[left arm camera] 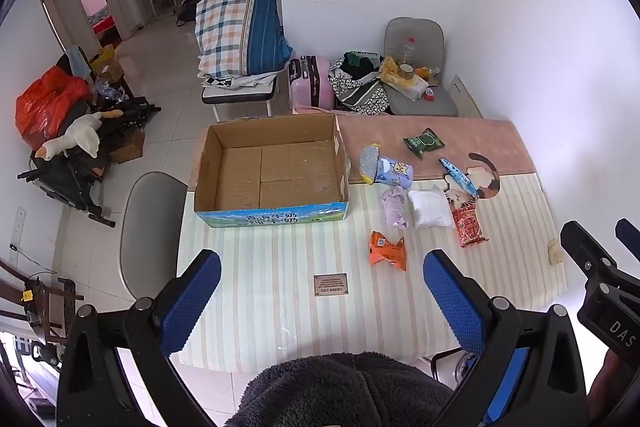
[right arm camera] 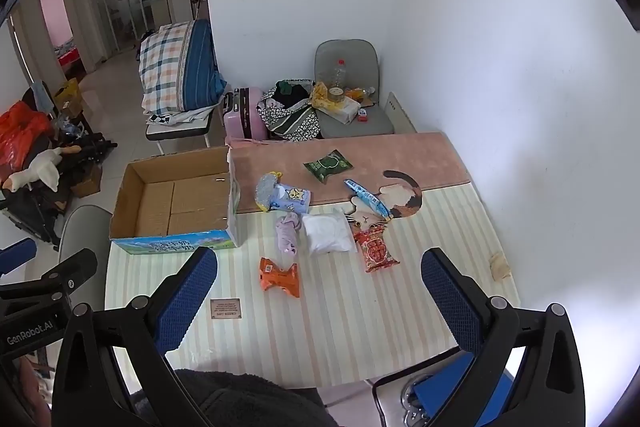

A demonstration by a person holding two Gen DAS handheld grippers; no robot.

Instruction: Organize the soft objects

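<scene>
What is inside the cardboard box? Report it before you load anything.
The cardboard box holds nothing: only its bare brown floor flaps show in both views. Its near wall hides a thin strip of floor in the left wrist view.

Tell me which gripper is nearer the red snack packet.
Right. The right gripper hangs just short of the red packet; the left gripper sits farther left, toward the box.

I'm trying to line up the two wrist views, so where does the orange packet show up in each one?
Left wrist: the orange packet lies right of centre, on the striped cloth, just beyond the right finger.
Right wrist: the orange packet lies left of centre, between the two fingers.
Shared landmark: the cardboard box, open and up-left of the packet in both views.
</scene>
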